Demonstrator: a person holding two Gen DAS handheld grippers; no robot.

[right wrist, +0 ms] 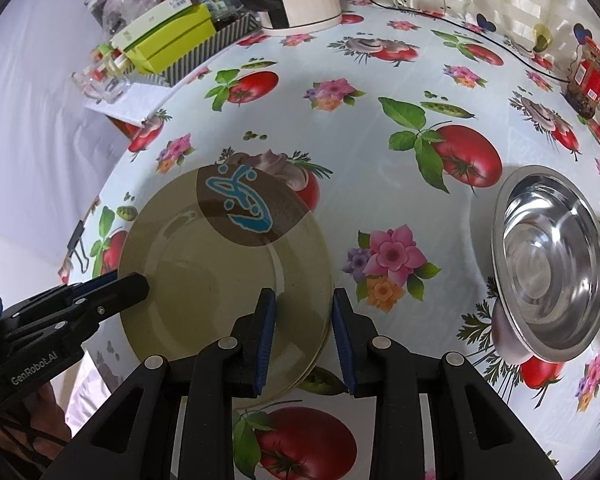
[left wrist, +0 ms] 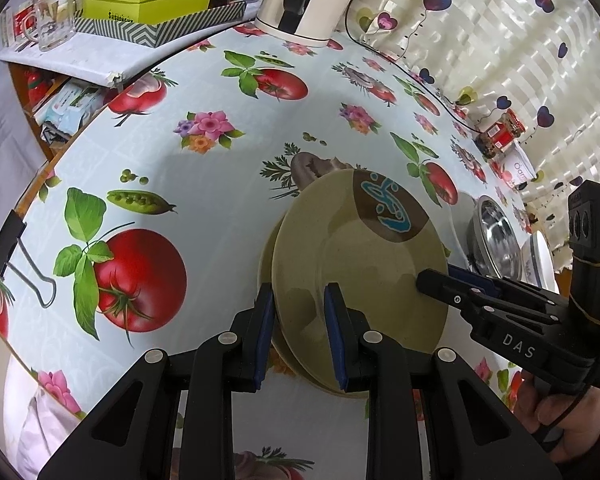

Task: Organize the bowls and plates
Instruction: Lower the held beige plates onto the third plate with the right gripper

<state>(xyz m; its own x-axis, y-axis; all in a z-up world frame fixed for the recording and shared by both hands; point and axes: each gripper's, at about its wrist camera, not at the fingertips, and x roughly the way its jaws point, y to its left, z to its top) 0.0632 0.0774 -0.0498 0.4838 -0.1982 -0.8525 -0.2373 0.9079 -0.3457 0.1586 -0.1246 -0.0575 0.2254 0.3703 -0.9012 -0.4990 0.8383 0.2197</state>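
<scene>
The table [right wrist: 400,200], under a cloth printed with tomatoes and flowers, carries the work. On it sits a plate [left wrist: 360,264], olive-green with a brown patch and blue mark, lying on at least one matching plate whose rim shows beneath it; how many are stacked is hard to tell from these angles. A steel bowl [right wrist: 552,260] stands well apart to the right. The left gripper [left wrist: 300,336] straddles the plate's left rim, one pad above and one outside, seemingly clenched on it. The right gripper [right wrist: 304,340] straddles the opposite rim, but a gap shows beside its outer pad, so I cannot tell whether it bites. If the plate is being seated on the stack, it should go down level, both sides together, rims lined up, and then be let go gently so it does not slide off centre.
</scene>
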